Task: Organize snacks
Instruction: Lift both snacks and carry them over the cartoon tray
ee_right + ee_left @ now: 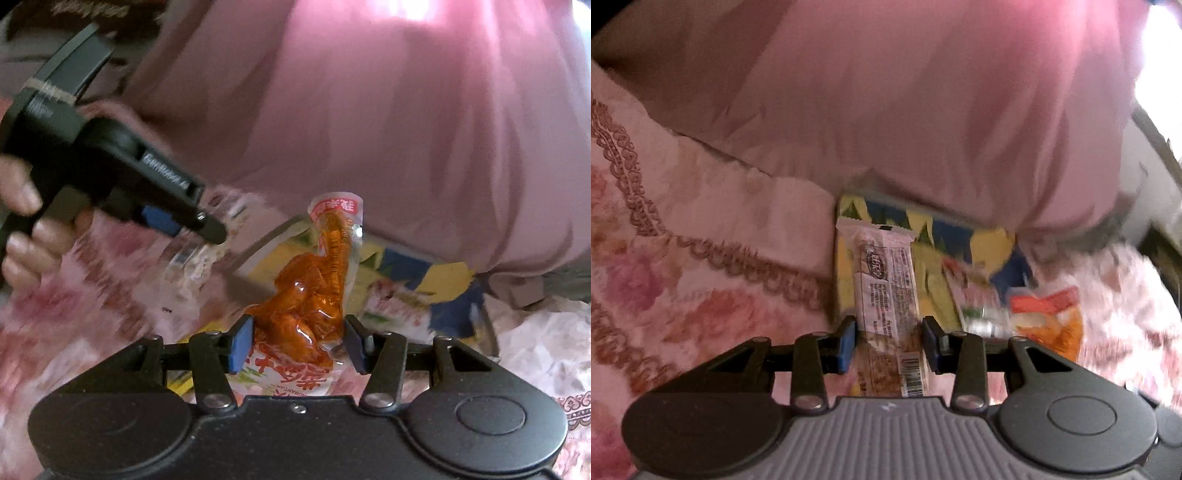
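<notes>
Left gripper fingers clamp a biscuit packet; right gripper fingers clamp a chicken-foot pouch.
Both snacks hang above a yellow-blue tray on the floral bedspread.

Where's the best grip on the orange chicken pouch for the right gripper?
Grip the chicken pouch across its wide, bulging lower half, coming along its length from the printed bottom end. The right gripper already straddles that part; the top tapers into a narrow, flimsy neck.

A pink garment hangs over a floral pink bedspread with brown braided trim.
</notes>
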Action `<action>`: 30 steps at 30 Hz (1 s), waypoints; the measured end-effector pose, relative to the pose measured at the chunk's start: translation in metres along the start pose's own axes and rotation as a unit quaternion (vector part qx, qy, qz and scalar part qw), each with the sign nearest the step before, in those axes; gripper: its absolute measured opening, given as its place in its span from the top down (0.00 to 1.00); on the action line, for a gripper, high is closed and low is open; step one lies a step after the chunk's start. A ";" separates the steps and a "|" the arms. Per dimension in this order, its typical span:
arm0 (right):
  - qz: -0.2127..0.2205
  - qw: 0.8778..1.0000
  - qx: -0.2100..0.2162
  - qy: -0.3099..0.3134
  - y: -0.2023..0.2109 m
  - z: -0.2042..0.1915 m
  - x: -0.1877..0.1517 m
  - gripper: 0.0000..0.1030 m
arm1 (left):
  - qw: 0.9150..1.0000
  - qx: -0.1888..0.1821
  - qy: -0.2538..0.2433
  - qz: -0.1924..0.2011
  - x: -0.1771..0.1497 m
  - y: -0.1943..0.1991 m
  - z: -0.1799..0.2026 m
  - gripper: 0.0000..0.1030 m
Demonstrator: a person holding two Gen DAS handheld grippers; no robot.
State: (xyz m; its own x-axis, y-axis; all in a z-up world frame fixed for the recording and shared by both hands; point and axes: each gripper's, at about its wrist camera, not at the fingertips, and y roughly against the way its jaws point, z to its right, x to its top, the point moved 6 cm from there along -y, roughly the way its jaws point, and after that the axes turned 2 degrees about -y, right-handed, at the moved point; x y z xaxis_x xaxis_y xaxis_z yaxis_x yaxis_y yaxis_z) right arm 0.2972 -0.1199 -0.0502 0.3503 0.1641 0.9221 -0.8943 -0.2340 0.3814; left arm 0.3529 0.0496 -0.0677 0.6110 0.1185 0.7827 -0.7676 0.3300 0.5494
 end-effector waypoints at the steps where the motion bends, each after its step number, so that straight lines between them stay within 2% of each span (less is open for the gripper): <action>1: 0.006 1.000 -0.005 -0.011 -0.006 0.008 0.005 0.47 | 1.000 -0.003 0.013 0.008 0.008 -0.008 0.000 0.60; 8: 0.026 0.995 -0.033 -0.086 -0.058 0.057 0.031 0.47 | 0.996 0.001 0.062 0.068 0.046 -0.055 -0.001 0.60; 12: 0.021 0.992 -0.038 -0.118 -0.080 0.073 0.035 0.47 | 0.995 0.014 0.060 0.076 0.059 -0.081 -0.003 0.60; 17: 0.013 0.991 -0.041 -0.128 -0.101 0.080 0.029 0.47 | 0.996 0.039 0.029 0.079 0.062 -0.103 -0.002 0.60; 30: -0.043 0.988 -0.038 -0.140 -0.141 0.075 0.004 0.47 | 0.999 0.035 0.009 0.015 0.043 -0.134 -0.001 0.60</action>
State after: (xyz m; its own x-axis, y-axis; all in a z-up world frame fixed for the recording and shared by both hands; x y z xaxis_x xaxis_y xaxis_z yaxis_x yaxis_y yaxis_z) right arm 0.4457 -0.1583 -0.0958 0.4807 -0.0939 0.8718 -0.8719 -0.1573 0.4638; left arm 0.4822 0.0113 -0.1080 0.5896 0.1441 0.7947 -0.7975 0.2593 0.5447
